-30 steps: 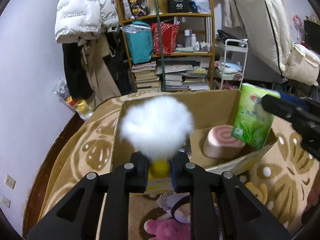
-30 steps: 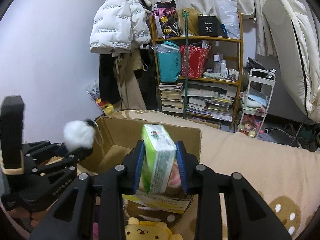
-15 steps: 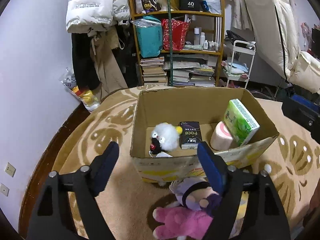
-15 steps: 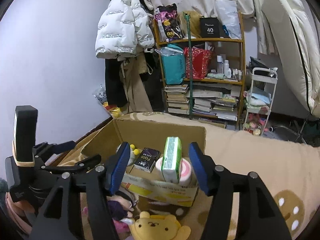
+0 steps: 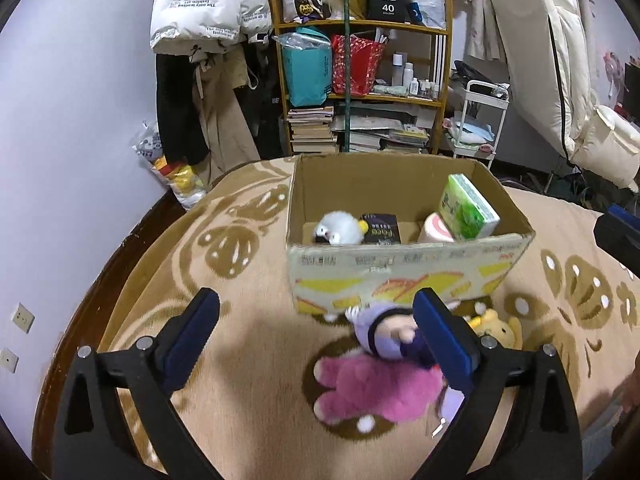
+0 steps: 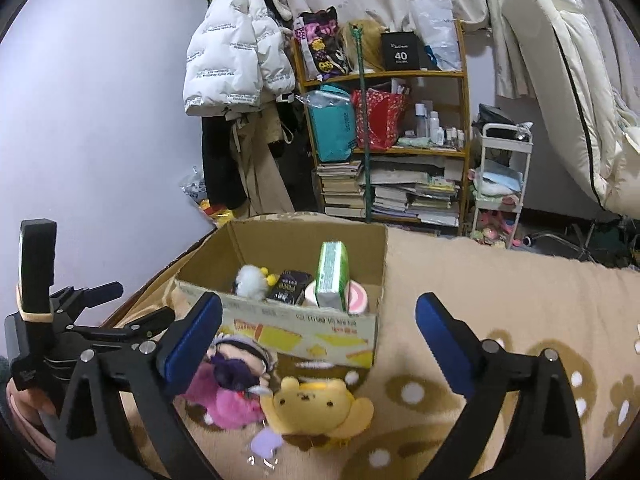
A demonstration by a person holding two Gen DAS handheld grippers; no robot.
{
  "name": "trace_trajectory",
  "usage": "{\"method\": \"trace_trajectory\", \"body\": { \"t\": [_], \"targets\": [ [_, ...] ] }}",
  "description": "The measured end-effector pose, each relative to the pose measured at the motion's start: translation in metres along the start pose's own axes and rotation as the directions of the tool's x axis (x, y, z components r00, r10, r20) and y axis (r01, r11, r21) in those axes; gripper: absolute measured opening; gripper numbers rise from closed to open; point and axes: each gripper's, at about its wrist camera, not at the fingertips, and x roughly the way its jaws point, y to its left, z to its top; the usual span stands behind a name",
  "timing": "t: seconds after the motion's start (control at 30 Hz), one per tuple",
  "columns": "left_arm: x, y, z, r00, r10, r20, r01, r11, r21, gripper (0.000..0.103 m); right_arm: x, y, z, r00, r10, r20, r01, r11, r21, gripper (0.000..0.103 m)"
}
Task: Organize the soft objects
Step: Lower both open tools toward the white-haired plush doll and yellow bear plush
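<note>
From the left wrist view, the left gripper (image 5: 316, 330) has its jaws spread wide and holds nothing, hanging above a beige patterned blanket (image 5: 240, 352). A cardboard box (image 5: 404, 272) with yellow and orange print stands ahead; inside lie a fluffy white plush (image 5: 340, 227) with yellow tips, a dark pack (image 5: 380, 230) reading "Free", a pink-swirl roll cushion (image 5: 436, 230) and a green tissue pack (image 5: 466, 208) leaning against the right wall. Just before the box lies a pink-bodied doll (image 5: 376, 380) with a lilac hood, beside a yellow bear plush (image 5: 500, 328). From the right wrist view, the right gripper (image 6: 318, 340) is likewise wide open and empty, with the left gripper (image 6: 120, 320) at the left edge. The yellow bear plush (image 6: 312, 408) faces up, touching the doll (image 6: 232, 380). On the shelf (image 6: 384, 152) a black box (image 6: 400, 52) reads "40"; the white puffer jacket (image 6: 236, 56) carries repeated small lettering.
</note>
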Motion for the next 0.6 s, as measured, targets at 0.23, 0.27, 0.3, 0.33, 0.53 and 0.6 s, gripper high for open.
{"method": "trace_trajectory", "body": {
  "t": [0.23, 0.27, 0.3, 0.33, 0.53, 0.6],
  "targets": [
    [-0.021, 0.002, -0.014, 1.0, 0.009, -0.002, -0.009, 1.0, -0.002, 0.097, -0.014, 0.003, -0.02, 0.999, 0.002, -0.036, -0.001, 1.0, 0.017, 0.102],
    [-0.023, 0.003, -0.014, 1.0, 0.005, -0.006, -0.005, 1.0, -0.007, 0.097, -0.017, 0.004, -0.023, 0.999, 0.001, -0.039, -0.001, 1.0, 0.017, 0.102],
    [-0.025, 0.003, -0.016, 1.0, 0.003, -0.01, -0.003, 1.0, -0.009, 0.097, -0.018, 0.004, -0.024, 0.999, 0.002, -0.041, -0.001, 1.0, 0.018, 0.102],
    [-0.027, 0.003, -0.018, 1.0, 0.002, -0.014, -0.002, 1.0, -0.01, 0.097, -0.02, 0.005, -0.026, 0.999, 0.004, -0.043, -0.003, 1.0, 0.02, 0.102],
    [-0.035, -0.001, -0.023, 1.0, -0.005, -0.005, 0.005, 1.0, 0.017, 0.097, -0.023, 0.008, -0.032, 0.998, 0.003, -0.06, -0.002, 1.0, 0.019, 0.102],
    [-0.035, -0.004, -0.022, 1.0, -0.019, 0.001, 0.019, 0.999, 0.027, 0.097, -0.021, 0.008, -0.034, 0.998, 0.0, -0.067, 0.001, 1.0, 0.021, 0.102]
  ]
}}
